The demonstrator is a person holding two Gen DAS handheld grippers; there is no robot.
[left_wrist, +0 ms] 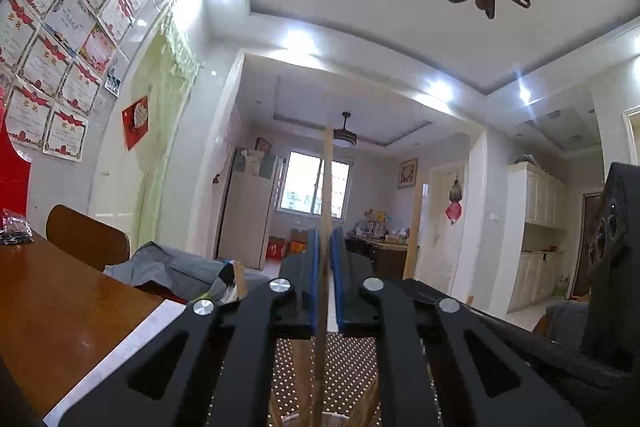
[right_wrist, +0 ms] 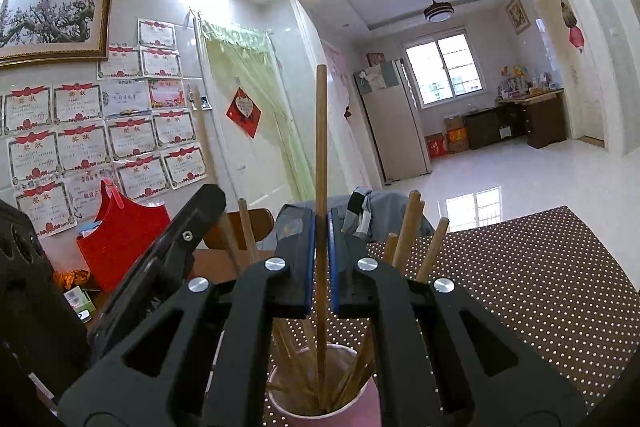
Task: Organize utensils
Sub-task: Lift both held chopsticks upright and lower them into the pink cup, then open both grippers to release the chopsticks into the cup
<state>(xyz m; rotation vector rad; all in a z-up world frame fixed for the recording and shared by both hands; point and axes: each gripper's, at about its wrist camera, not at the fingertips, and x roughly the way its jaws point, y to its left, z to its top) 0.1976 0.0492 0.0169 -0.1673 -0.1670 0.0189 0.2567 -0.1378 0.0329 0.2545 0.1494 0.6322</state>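
Observation:
A pink cup (right_wrist: 362, 411) stands on the brown dotted mat (right_wrist: 520, 287) and holds several wooden chopsticks (right_wrist: 406, 231). My right gripper (right_wrist: 321, 223) is shut on one upright chopstick (right_wrist: 321, 131) whose lower end is inside the cup. My left gripper (left_wrist: 325, 239) is shut on a pale chopstick (left_wrist: 327, 179) that stands upright between the blue pads (left_wrist: 313, 267); its lower end reaches the cup rim (left_wrist: 332, 417) at the bottom edge. The left gripper's body (right_wrist: 168, 259) shows at the left in the right wrist view, close beside the right one.
The wooden table (left_wrist: 60, 307) extends left with a white strip along the mat. A red basket (right_wrist: 120, 239) and small items sit at the table's far side. A chair with grey clothing (left_wrist: 168, 267) stands behind the table. The right gripper's body (left_wrist: 616, 247) is at the right.

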